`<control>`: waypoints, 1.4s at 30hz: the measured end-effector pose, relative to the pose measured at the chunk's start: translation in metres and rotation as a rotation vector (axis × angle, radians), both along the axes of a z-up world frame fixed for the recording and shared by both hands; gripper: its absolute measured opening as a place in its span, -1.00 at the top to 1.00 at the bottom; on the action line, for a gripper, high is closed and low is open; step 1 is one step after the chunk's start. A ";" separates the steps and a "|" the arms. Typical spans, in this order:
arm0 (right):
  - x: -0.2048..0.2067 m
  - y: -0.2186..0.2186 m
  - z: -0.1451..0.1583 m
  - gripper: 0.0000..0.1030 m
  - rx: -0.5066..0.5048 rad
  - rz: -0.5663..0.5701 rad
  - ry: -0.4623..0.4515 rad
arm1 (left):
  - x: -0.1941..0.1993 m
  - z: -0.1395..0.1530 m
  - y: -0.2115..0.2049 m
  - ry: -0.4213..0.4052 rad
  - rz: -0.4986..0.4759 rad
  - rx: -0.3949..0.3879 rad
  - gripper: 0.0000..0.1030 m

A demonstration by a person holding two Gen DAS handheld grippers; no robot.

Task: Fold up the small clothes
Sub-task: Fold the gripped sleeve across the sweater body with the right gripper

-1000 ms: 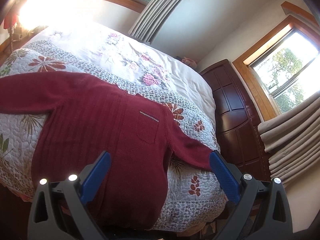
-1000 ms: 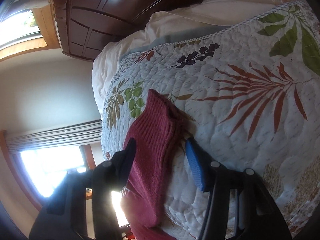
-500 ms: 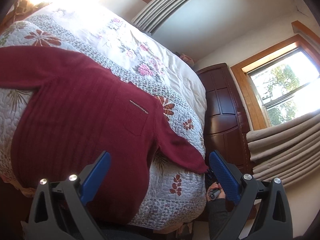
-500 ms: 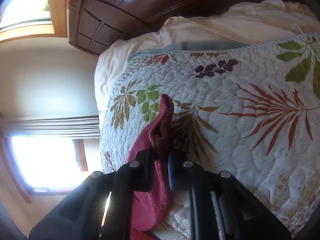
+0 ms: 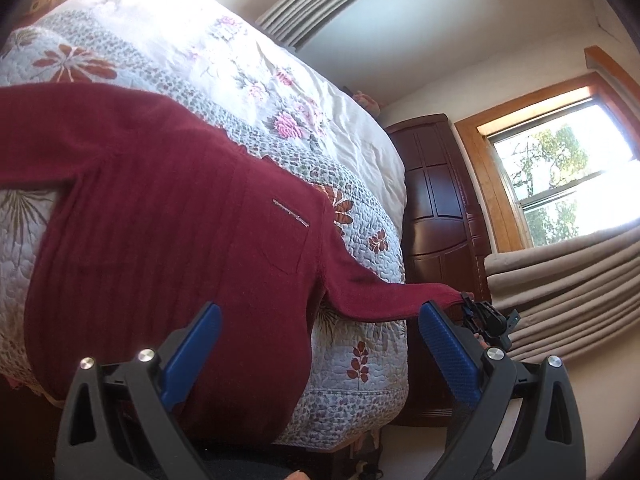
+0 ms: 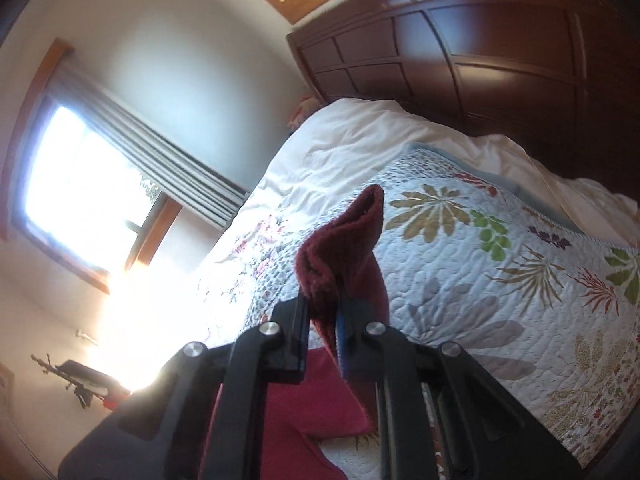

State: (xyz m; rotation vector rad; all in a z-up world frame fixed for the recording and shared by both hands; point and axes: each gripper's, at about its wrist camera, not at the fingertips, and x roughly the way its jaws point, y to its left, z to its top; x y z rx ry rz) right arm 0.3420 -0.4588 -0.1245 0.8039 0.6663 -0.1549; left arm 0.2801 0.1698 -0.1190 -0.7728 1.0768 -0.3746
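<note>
Home bedroom. Bed [image 5: 360, 152] fills most of view, covered by floral quilt [image 6: 500, 272] with cream duvet [image 6: 360, 136] toward head end. Dark wood panelled headboard [image 6: 480, 60] at head of bed. Wood-framed window [image 5: 560, 184] beyond headboard, trees outside; folded beige drapes [image 5: 568, 288] below it. Second window [image 6: 84, 188] with grey pleated curtain [image 6: 168, 160] on far side of bed. Plain white walls [image 5: 420, 32], pale floor beside bed.
</note>
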 end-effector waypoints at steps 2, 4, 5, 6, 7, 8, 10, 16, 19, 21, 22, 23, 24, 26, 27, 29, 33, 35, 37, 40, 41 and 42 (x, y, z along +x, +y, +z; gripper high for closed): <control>0.008 0.029 0.015 0.80 -0.047 0.042 -0.009 | 0.000 -0.003 0.008 0.002 -0.013 -0.027 -0.92; 0.016 0.057 0.027 0.80 -0.082 0.092 -0.018 | 0.000 -0.006 0.016 0.005 -0.025 -0.066 -0.93; 0.020 0.072 0.031 0.80 -0.104 0.116 -0.020 | 0.000 -0.009 0.020 0.009 -0.030 -0.097 -0.93; 0.025 0.086 0.036 0.80 -0.128 0.140 -0.021 | 0.001 -0.011 0.024 0.011 -0.041 -0.131 -0.93; 0.030 0.100 0.039 0.80 -0.149 0.163 -0.022 | 0.002 -0.012 0.026 0.010 -0.053 -0.158 -0.93; 0.035 0.115 0.041 0.80 -0.169 0.187 -0.021 | 0.001 -0.011 0.028 -0.006 -0.064 -0.175 -0.93; 0.044 0.143 0.044 0.80 -0.198 0.234 -0.017 | 0.000 -0.004 0.030 -0.061 -0.072 -0.146 -0.93; 0.070 0.240 0.036 0.80 -0.279 0.402 0.019 | -0.001 0.006 0.050 -0.186 0.046 -0.081 -0.93; 0.080 0.291 0.015 0.80 -0.327 0.491 0.052 | 0.007 0.000 0.062 -0.162 0.087 -0.072 -0.93; 0.084 0.322 -0.003 0.80 -0.363 0.541 0.081 | 0.017 -0.011 0.069 -0.080 0.103 -0.092 -0.93; 0.086 0.336 -0.013 0.80 -0.366 0.566 0.095 | 0.022 -0.018 0.071 -0.052 0.103 -0.122 -0.93; 0.087 0.350 -0.024 0.80 -0.370 0.587 0.111 | 0.027 -0.024 0.073 -0.028 0.101 -0.144 -0.93; 0.089 0.363 -0.035 0.80 -0.380 0.605 0.128 | 0.031 -0.029 0.074 -0.011 0.098 -0.152 -0.93; 0.091 0.389 -0.056 0.81 -0.400 0.639 0.165 | 0.042 -0.038 0.072 0.006 0.095 -0.150 -0.93; 0.093 0.399 -0.067 0.81 -0.418 0.654 0.182 | 0.045 -0.043 0.071 0.017 0.096 -0.150 -0.93; 0.093 0.421 -0.085 0.81 -0.466 0.694 0.211 | 0.056 -0.051 0.067 0.033 0.089 -0.161 -0.93; 0.089 0.449 -0.113 0.59 -0.486 0.795 0.268 | 0.076 -0.061 0.059 0.028 0.087 -0.129 -0.93; 0.081 0.452 -0.113 0.40 -0.456 0.825 0.266 | 0.090 -0.068 0.055 0.032 0.084 -0.119 -0.93; 0.068 0.447 -0.106 0.29 -0.420 0.836 0.259 | 0.106 -0.081 0.051 0.072 0.080 -0.165 -0.93; 0.040 0.428 -0.089 0.15 -0.397 0.811 0.243 | 0.131 -0.104 0.040 0.138 0.051 -0.242 -0.93; 0.029 0.417 -0.084 0.12 -0.385 0.789 0.244 | 0.141 -0.112 0.034 0.155 0.038 -0.245 -0.93; 0.018 0.406 -0.081 0.08 -0.365 0.768 0.250 | 0.150 -0.120 0.026 0.175 0.021 -0.235 -0.93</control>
